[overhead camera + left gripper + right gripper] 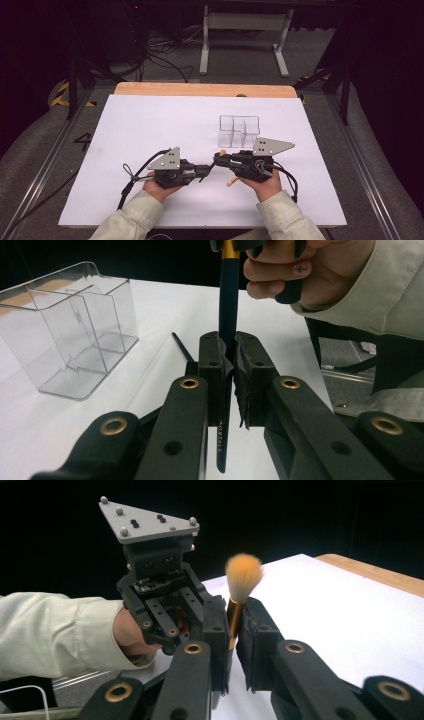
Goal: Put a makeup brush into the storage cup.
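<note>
1. One white table [150, 130] takes up most of the high view, a wooden strip along its far edge.
2. Two sleeved forearms come in at the near side, each hand on a gripper, the two meeting nose to nose near the middle of the near edge.
3. Beyond the right gripper [218, 159] stands a clear plastic organizer [239, 131], upright; the left gripper view shows its inner dividers [70, 325], which the high view barely hints at.
4. Left gripper [209, 169]: its own view shows the jaws pressed tight on the dark handle of a makeup brush [228, 315], which runs on to a gold band by the other hand.
5. Right gripper: its own view shows the jaws pinching the brush [235, 615] at its gold ferrule, the orange bristle tuft [243, 577] standing above the pads and the left gripper just behind.
6. From above the brush is nearly hidden between the two grippers; only the bristle tip [231, 182] peeks out by the right hand.
</note>
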The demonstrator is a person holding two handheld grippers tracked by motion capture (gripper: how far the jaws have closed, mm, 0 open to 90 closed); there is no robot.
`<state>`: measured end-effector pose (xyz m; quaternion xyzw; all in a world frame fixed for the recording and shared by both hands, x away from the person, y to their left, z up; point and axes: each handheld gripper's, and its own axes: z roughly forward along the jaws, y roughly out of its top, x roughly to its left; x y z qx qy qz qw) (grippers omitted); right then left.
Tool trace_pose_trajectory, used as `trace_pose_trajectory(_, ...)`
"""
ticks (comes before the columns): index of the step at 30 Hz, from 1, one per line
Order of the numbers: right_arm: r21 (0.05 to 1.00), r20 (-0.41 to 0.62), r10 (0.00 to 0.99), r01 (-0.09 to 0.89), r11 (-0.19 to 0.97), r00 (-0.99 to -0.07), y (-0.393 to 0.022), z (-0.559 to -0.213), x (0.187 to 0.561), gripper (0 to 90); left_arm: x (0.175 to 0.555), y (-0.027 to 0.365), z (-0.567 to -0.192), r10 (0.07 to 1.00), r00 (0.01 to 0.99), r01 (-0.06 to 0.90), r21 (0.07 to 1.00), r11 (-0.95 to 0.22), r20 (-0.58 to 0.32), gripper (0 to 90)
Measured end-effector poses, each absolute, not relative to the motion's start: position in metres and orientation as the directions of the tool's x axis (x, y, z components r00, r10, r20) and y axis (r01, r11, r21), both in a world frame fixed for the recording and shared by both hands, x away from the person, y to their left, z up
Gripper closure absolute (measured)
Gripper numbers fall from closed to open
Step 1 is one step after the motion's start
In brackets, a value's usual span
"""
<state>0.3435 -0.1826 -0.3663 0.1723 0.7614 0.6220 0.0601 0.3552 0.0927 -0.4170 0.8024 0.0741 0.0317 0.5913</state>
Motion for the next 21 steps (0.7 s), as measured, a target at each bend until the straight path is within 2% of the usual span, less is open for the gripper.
trace_pose_trajectory(9, 0.964, 0.144, 0.323, 0.207, 0.169, -0.936, -0.182, -0.365, 0.344, 84.5, 0.356, 0.094, -0.416, 0.146, 0.988, 0.095, 0.954, -0.285, -0.054, 81.4)
trace_pose_trajectory(13, 0.967, 0.136, 0.332, 0.198, 0.161, -0.933, -0.185, -0.36, 0.344, 84.5, 0.358, 0.098, -0.415, 0.146, 0.986, 0.121, 0.953, -0.277, -0.083, 69.6)
trace_pose_trajectory(14, 0.967, 0.136, 0.332, 0.198, 0.161, -0.933, -0.185, -0.36, 0.344, 84.5, 0.359, 0.099, -0.415, 0.139, 0.986, 0.131, 0.953, -0.273, -0.096, 69.6)
trace_pose_trajectory(15, 0.968, 0.127, 0.339, 0.191, 0.162, -0.932, -0.187, -0.356, 0.344, 84.5, 0.361, 0.101, -0.415, 0.136, 0.985, 0.142, 0.952, -0.269, -0.109, 59.8)
trace_pose_trajectory(18, 0.969, 0.12, 0.347, 0.186, 0.164, -0.93, -0.19, -0.353, 0.345, 84.5, 0.362, 0.102, -0.415, 0.142, 0.984, 0.147, 0.952, -0.27, -0.112, 50.1)
trace_pose_trajectory(21, 0.969, 0.1, 0.362, 0.173, 0.174, -0.927, -0.194, -0.344, 0.347, 84.5, 0.362, 0.104, -0.414, 0.154, 0.982, 0.152, 0.949, -0.276, -0.112, 45.2)
